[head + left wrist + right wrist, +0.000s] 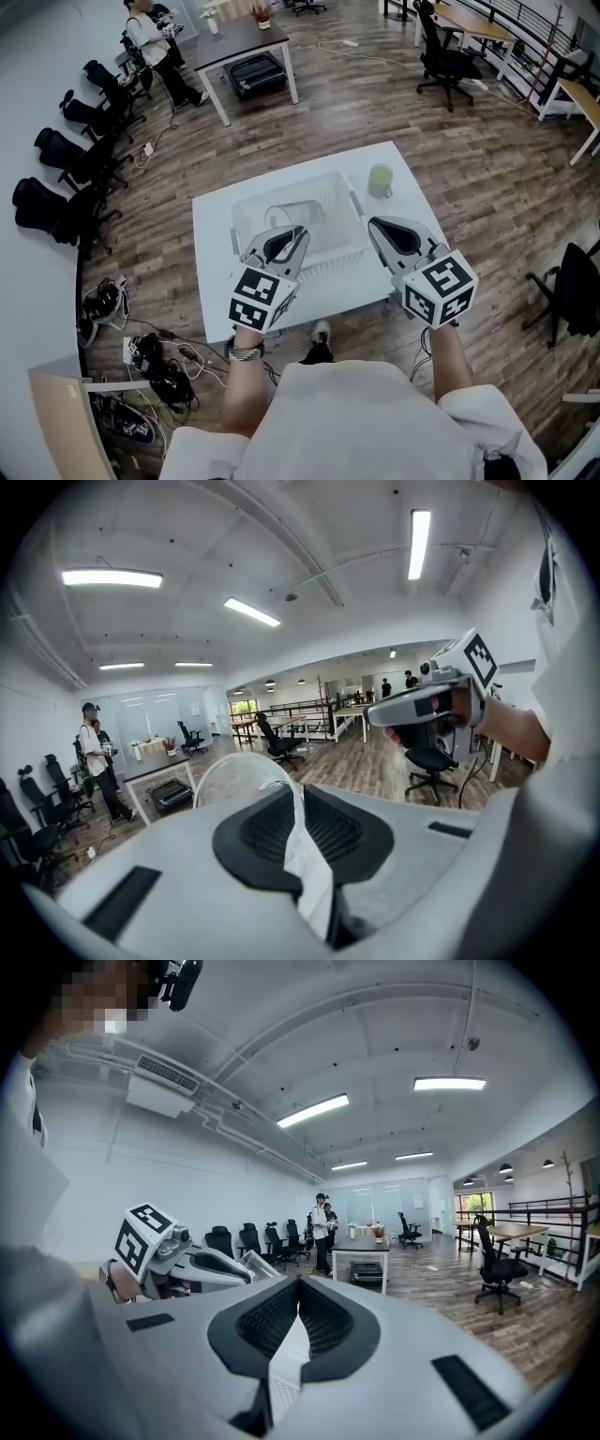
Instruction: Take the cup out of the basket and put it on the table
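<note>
The left gripper (293,232) pinches the thin wall of a transparent plastic cup (230,775), holding it over the clear plastic basket (328,183) in the middle of the white worktop (216,272). The right gripper (373,225) hangs just beside the basket's right end, pressed together with nothing between. A pale green cup (381,180) stands on the worktop, right of the basket.
</note>
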The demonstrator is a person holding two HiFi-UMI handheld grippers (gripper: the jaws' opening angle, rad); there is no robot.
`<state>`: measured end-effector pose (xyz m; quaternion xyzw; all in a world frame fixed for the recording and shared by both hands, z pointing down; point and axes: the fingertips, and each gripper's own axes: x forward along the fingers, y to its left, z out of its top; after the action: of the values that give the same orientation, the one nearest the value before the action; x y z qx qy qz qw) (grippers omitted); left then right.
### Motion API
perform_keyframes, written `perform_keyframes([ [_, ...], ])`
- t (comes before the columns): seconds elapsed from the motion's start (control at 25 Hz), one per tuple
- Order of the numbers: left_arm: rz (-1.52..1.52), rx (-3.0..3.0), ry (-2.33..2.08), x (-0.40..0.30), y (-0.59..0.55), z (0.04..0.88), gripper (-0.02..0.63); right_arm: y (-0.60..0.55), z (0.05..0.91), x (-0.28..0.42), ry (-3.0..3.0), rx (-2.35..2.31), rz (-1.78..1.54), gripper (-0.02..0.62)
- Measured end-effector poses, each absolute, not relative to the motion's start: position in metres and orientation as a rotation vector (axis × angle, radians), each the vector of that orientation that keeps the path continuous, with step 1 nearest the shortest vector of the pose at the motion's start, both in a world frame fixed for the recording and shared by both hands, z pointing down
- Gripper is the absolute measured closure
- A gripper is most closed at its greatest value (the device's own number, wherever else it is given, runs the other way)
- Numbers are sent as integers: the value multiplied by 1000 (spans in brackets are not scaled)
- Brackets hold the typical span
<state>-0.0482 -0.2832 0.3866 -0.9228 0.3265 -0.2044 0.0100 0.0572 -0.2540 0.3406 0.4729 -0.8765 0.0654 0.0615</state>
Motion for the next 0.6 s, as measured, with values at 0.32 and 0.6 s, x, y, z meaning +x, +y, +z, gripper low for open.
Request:
perform_keyframes([
  [0.32, -353, -2837, 1118, -55, -260, 340, 572, -243, 320, 48, -2697, 1393, 136, 578],
  [0.6, -235, -2774, 1168, -65, -243, 310, 572, -237, 306, 43, -2721, 1379, 90, 578],
])
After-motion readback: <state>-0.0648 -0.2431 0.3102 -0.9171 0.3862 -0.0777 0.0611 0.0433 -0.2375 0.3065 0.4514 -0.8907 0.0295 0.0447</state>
